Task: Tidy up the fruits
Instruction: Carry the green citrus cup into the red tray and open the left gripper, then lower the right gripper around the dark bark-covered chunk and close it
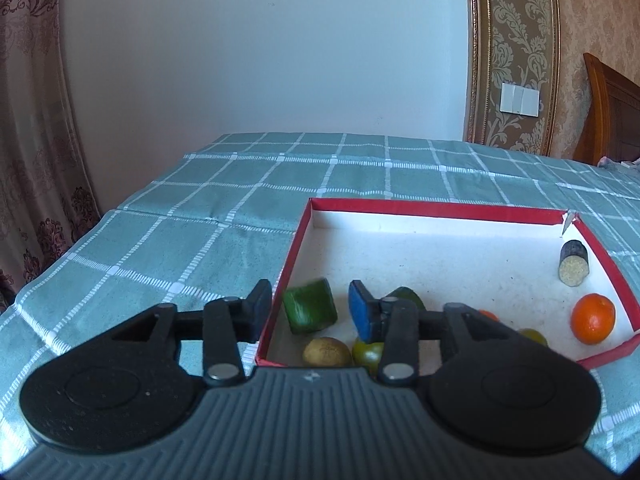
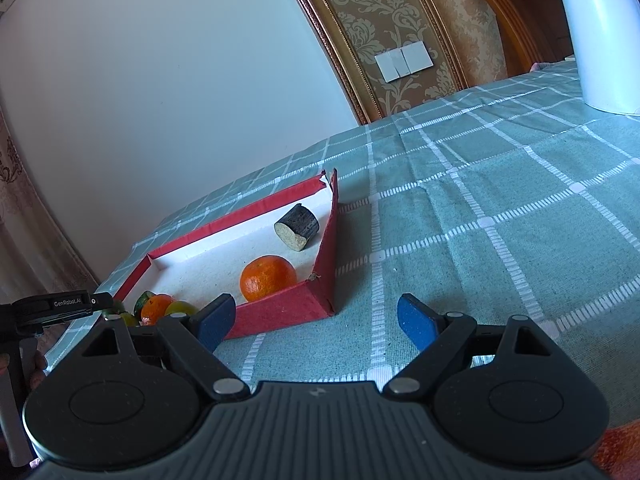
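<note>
A shallow red box [image 1: 440, 209] with a white floor lies on the checked cloth. In the left wrist view my left gripper [image 1: 310, 310] is open over the box's near left corner. A green chunk [image 1: 310, 311] sits blurred between its fingers, not gripped. Below lie a yellow-brown fruit [image 1: 327, 352] and a green fruit [image 1: 368, 354]. An orange [image 1: 593, 319] and a dark cut piece [image 1: 574, 264] lie at the right wall. My right gripper [image 2: 316, 322] is open and empty over the cloth beside the box [image 2: 326, 272]; the orange [image 2: 268, 278] and dark piece [image 2: 297, 231] show there.
A white kettle [image 2: 596, 36] stands at the far right of the table. The left gripper's body [image 2: 52, 306] shows at the left edge of the right wrist view. A wall and a curtain [image 1: 32, 140] lie behind the table.
</note>
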Demonstrator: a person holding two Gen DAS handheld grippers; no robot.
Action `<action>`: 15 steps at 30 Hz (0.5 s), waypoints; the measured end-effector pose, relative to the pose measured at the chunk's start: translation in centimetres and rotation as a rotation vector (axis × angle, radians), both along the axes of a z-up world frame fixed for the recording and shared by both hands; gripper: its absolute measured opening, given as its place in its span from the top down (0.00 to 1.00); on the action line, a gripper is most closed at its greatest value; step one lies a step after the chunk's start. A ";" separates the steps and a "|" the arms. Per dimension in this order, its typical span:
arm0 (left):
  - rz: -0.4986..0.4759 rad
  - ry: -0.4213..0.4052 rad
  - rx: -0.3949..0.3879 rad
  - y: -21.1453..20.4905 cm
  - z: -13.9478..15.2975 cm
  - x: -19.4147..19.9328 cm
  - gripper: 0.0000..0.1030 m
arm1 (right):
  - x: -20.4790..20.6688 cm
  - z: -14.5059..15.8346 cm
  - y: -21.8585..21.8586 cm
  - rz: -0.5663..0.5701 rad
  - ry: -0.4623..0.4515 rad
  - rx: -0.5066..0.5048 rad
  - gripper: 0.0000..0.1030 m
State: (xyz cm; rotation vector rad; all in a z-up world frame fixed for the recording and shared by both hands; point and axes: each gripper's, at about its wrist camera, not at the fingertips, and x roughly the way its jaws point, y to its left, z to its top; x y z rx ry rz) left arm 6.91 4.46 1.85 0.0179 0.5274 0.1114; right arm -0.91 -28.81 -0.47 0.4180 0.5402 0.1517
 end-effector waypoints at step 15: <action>0.019 -0.077 0.000 3.5 -0.7 -6.8 0.01 | -0.6 0.4 -0.2 -0.038 -0.018 -0.013 0.14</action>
